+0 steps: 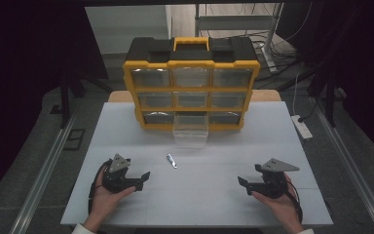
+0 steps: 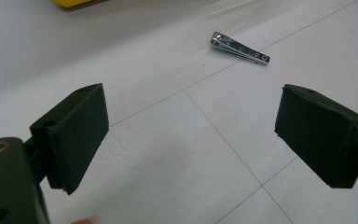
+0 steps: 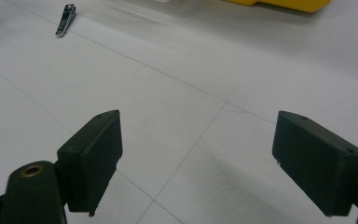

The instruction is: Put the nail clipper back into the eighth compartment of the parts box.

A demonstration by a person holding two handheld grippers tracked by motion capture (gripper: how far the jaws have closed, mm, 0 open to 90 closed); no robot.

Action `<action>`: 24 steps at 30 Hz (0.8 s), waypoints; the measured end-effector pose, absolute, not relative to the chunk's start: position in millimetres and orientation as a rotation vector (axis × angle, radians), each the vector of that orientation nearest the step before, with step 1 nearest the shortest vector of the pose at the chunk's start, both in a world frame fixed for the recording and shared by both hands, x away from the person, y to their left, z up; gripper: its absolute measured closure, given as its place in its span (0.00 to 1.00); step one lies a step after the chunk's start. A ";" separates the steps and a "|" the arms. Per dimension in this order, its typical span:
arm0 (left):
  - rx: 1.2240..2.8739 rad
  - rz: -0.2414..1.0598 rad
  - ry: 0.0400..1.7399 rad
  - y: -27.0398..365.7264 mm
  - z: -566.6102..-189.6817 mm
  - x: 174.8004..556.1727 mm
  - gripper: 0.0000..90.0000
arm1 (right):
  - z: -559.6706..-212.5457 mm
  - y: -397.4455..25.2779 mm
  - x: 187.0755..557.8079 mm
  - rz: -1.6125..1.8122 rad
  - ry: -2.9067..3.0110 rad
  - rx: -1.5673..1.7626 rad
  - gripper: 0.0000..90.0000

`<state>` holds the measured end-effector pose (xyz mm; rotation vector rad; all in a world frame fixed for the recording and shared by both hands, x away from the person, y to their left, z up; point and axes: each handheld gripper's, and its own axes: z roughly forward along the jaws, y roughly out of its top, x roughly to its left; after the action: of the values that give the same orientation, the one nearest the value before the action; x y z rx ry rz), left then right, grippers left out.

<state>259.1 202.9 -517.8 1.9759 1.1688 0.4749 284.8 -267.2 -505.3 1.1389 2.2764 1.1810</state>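
Observation:
A small metal nail clipper (image 1: 172,160) lies flat on the white table, in front of the organizer's pulled-out clear drawer (image 1: 191,130). The left gripper view has the clipper (image 2: 239,48) ahead of the jaws, a little right; the right gripper view has it (image 3: 65,19) far off at the upper left. My left gripper (image 1: 142,181) rests at the table's front left, open and empty, a short way from the clipper. At the front right my right gripper (image 1: 243,185) is also open, holding nothing.
A yellow and black drawer organizer (image 1: 191,83) stands upright at the back of the table, with its bottom middle drawer pulled out. A white power strip (image 1: 302,126) lies off the table's right edge. Bare white table (image 1: 199,195) spans between the grippers.

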 end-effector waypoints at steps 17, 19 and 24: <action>1.986 0.470 1.155 201.9 -517.5 257.9 0.12 | -500.7 -249.5 289.6 1.187 2.253 1.192 0.19; 1.987 0.468 1.156 201.8 -517.7 257.9 0.12 | -498.7 -246.8 289.5 1.181 2.249 1.179 0.20; 1.987 0.466 1.157 201.5 -518.0 257.8 0.12 | -496.0 -239.1 290.8 1.204 2.253 1.164 0.20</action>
<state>257.8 201.5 -518.0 1.9871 1.1573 0.4663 290.8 -239.1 -496.0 1.1642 2.2533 1.2045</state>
